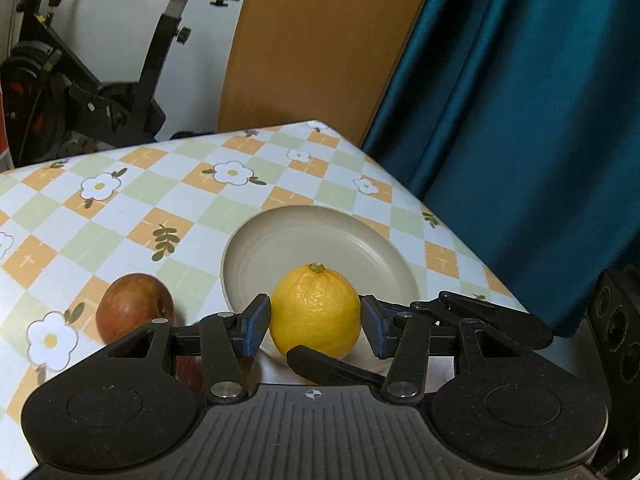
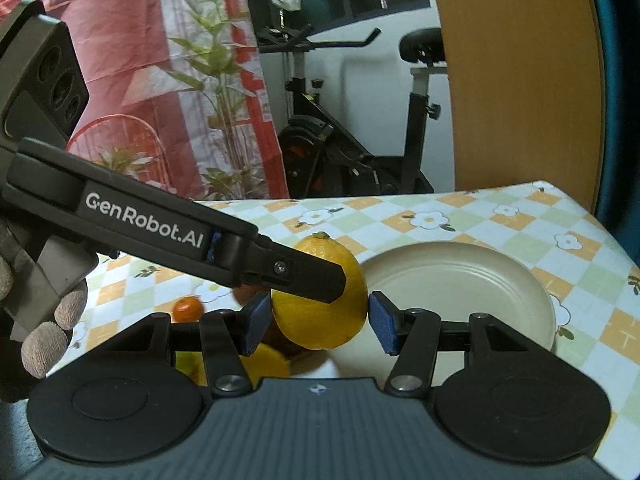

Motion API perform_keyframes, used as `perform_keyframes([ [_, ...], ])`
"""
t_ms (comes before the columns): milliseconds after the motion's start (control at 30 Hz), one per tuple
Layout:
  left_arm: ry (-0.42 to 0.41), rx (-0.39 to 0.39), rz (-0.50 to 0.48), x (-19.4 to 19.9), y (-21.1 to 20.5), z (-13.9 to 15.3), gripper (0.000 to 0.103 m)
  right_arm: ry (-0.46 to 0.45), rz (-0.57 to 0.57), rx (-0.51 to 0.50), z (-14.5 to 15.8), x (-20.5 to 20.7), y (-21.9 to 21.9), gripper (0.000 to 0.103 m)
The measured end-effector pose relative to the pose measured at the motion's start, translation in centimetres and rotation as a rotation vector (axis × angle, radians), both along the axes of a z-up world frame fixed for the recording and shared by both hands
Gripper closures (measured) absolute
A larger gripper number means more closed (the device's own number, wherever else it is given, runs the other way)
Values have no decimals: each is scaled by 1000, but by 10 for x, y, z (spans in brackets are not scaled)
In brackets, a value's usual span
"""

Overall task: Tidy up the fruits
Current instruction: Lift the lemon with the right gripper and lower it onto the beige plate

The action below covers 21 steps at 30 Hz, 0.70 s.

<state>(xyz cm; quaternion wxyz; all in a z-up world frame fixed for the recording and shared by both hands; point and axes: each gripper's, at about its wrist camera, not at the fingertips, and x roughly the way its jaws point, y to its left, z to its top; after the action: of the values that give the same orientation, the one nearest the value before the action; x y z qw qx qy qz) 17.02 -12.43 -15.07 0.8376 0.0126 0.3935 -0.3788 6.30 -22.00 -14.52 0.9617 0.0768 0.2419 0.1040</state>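
**When one fruit had two holders**

As the left gripper [image 1: 316, 316] pointed down over the checked surface [image 1: 168, 200], its blue fingers [image 1: 256, 320] were closed on the lemon [image 1: 316, 332], one pad on each side. The right gripper [image 2: 320, 316] held the same lemon, its pads against the fruit's flanks, and one black finger of the left gripper lay across the fruit's front in the right wrist view. The lemon sat stem end up at the near rim of the beige plate [image 1: 320, 232], which lay at its 12 o'clock in the left wrist view. A red apple [image 1: 132, 308] rested on the surface at the lemon's 9 o'clock. In the right wrist view, a small orange fruit [image 2: 188, 308] lay at the lemon's 9 o'clock, and a gloved hand [image 2: 44, 336] gripped the left gripper's handle.
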Motion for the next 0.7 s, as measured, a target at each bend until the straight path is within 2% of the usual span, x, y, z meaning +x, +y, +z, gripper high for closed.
perform_keyframes([
  [400, 70, 85, 33, 40, -18, -25, 50, 116, 5, 86, -26, 51, -23, 47],
  [700, 43, 133, 33, 56, -22, -27, 50, 174, -28, 181, -33, 73, -27, 47],
])
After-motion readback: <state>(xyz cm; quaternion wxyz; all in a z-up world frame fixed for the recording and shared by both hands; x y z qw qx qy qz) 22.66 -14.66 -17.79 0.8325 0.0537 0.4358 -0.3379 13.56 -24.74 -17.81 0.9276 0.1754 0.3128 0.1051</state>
